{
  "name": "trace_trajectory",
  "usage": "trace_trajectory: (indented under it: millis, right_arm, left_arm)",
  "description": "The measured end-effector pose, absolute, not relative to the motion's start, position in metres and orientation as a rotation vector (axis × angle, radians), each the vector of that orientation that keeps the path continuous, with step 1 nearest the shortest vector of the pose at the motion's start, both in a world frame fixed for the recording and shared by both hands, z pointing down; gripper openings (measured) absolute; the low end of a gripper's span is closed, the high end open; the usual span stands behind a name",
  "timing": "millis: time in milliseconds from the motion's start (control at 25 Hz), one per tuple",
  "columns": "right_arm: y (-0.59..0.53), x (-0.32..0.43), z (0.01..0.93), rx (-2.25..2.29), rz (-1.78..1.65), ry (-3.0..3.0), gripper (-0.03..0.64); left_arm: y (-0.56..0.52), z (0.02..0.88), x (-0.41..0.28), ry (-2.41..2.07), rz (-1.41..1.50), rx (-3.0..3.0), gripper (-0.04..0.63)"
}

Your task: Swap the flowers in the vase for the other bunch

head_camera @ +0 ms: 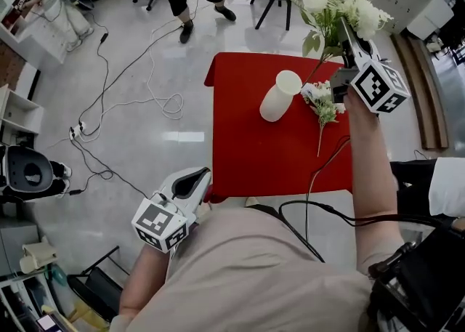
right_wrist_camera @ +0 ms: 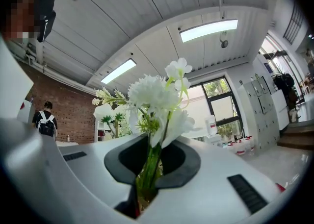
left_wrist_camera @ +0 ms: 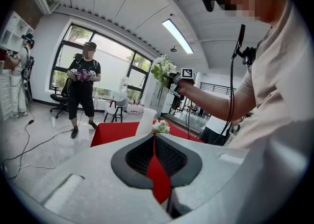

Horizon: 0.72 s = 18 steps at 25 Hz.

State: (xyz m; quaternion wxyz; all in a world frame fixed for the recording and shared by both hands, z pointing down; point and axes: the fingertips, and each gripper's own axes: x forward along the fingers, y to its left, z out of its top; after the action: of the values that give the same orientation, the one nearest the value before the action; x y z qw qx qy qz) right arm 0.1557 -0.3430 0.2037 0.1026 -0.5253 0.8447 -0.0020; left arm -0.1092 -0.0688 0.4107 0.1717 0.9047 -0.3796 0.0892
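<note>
Bunches are counted as two: one full white bunch (head_camera: 338, 3) is clamped by its green stems in the raised right gripper (right_wrist_camera: 147, 179), and one smaller bunch (head_camera: 322, 98) is laid on the square red table (head_camera: 269, 156), just beside the single smooth white vase (head_camera: 280, 96). The left gripper (left_wrist_camera: 154, 144) is held low at the table's near edge, its jaws seemingly closed on nothing.

Right gripper (head_camera: 341, 31) raised, clamped on white flowers (head_camera: 347, 2); left gripper (head_camera: 197, 177) low, closed.

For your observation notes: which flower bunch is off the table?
The large white bunch, clamped in the right tool; the small bunch lies beside the vase.
</note>
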Motion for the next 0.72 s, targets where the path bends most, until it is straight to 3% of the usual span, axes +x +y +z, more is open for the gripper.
trace_trajectory:
  millis: [720]
  right_arm:
    - [-0.354, 0.107, 0.269, -1.493, 0.032, 2.554, 0.051]
  left_arm:
    - [-0.073, 0.424, -0.12, -1.136, 0.258, 2.5, 0.009]
